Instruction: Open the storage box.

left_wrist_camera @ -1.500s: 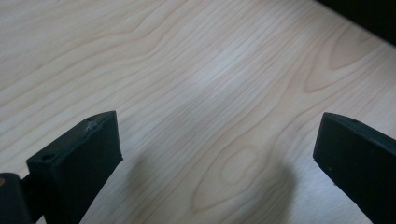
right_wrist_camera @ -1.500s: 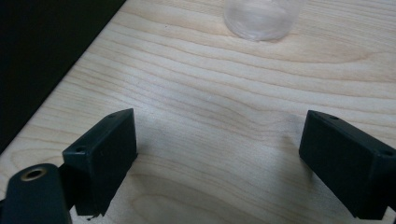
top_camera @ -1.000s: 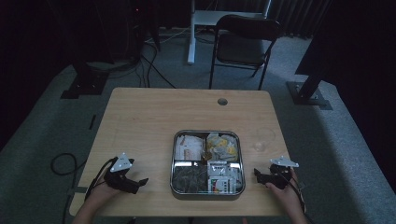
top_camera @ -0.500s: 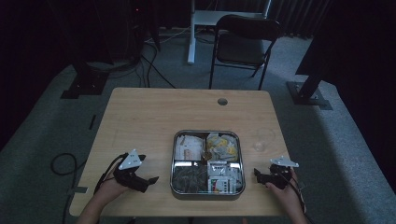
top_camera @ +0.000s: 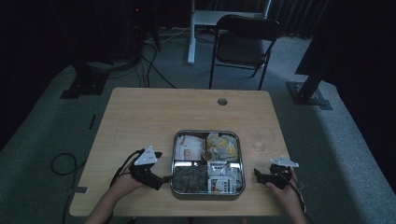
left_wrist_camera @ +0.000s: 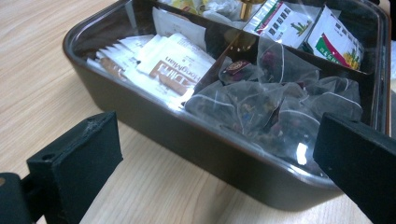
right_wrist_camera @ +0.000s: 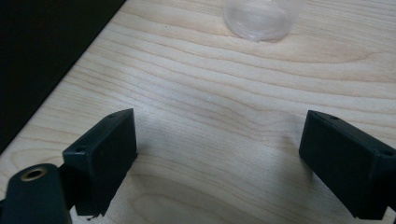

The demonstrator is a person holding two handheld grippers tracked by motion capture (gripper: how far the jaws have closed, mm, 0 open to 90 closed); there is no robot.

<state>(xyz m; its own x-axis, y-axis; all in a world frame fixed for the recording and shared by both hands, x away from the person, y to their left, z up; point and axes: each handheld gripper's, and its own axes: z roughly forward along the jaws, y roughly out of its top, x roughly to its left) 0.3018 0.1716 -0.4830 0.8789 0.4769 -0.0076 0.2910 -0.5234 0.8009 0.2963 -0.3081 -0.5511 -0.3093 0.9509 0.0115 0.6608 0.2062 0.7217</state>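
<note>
A dark metal tray [top_camera: 173, 163] with four compartments sits near the table's front edge. It holds white sachets [left_wrist_camera: 173, 65], clear pyramid tea bags [left_wrist_camera: 261, 102], yellow packets [top_camera: 222, 145] and white printed packets [left_wrist_camera: 336, 42]. My left gripper [top_camera: 161, 179] is just left of the tray, pointing at its wall [left_wrist_camera: 187, 135]. The left gripper [left_wrist_camera: 219, 154] is open wide and holds nothing. My right gripper [top_camera: 260, 175] rests right of the tray. The right gripper [right_wrist_camera: 219, 149] is open over bare wood, and a clear glass cup [right_wrist_camera: 260, 18] stands ahead of it.
The clear cup [top_camera: 263, 139] stands beside the tray's far right corner. The wooden table [top_camera: 149, 121] has a cable hole [top_camera: 222, 101] near its far edge. Beyond the table, a black chair [top_camera: 245, 42] stands on grey carpet.
My left gripper has moved right and closer to the tray's left wall, tilting up as it went. The right gripper has stayed where it was.
</note>
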